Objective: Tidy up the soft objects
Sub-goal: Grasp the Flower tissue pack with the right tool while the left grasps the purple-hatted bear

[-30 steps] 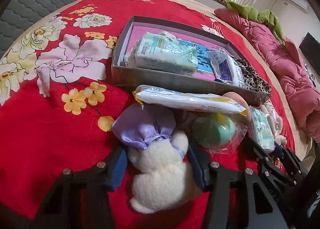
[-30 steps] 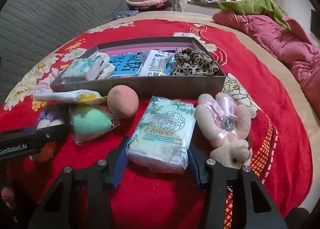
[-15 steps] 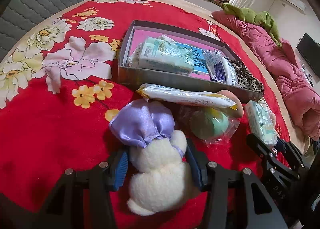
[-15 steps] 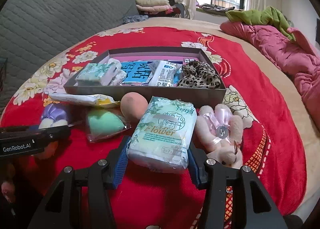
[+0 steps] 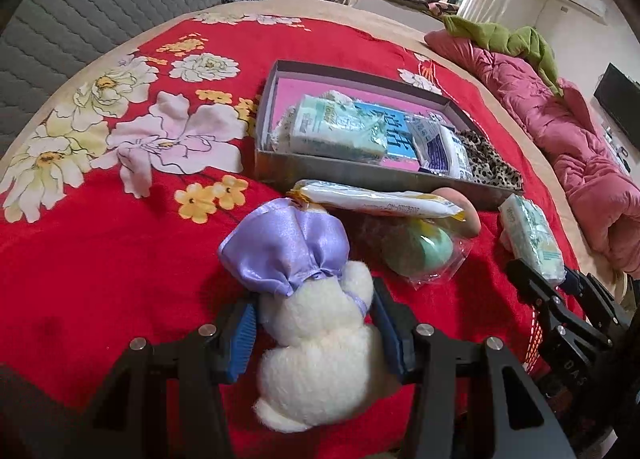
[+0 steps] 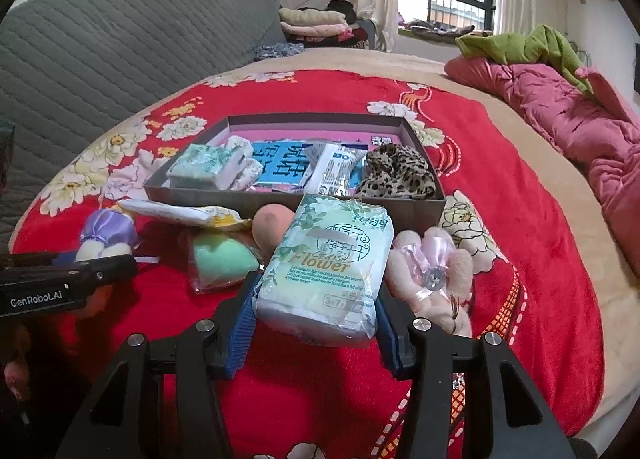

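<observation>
Bed w/ red floral blanket (image 5: 100, 227), grey box (image 6: 288, 201) mid-bed, window behind. Left gripper (image 5: 316, 323) jaws clamped on white plush (image 5: 320, 355); right gripper (image 6: 316, 315) jaws clamped on tissue pack (image 6: 328, 271), both near box.

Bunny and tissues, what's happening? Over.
Left gripper shut on bunny. Right gripper shut on tissue pack. Box ahead, half full. Sponges lie between.

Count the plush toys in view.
2. White plush toy with a purple bow sits in the left tool; pink plush toy lies beside the tissue pack. Others may be hidden.
</observation>
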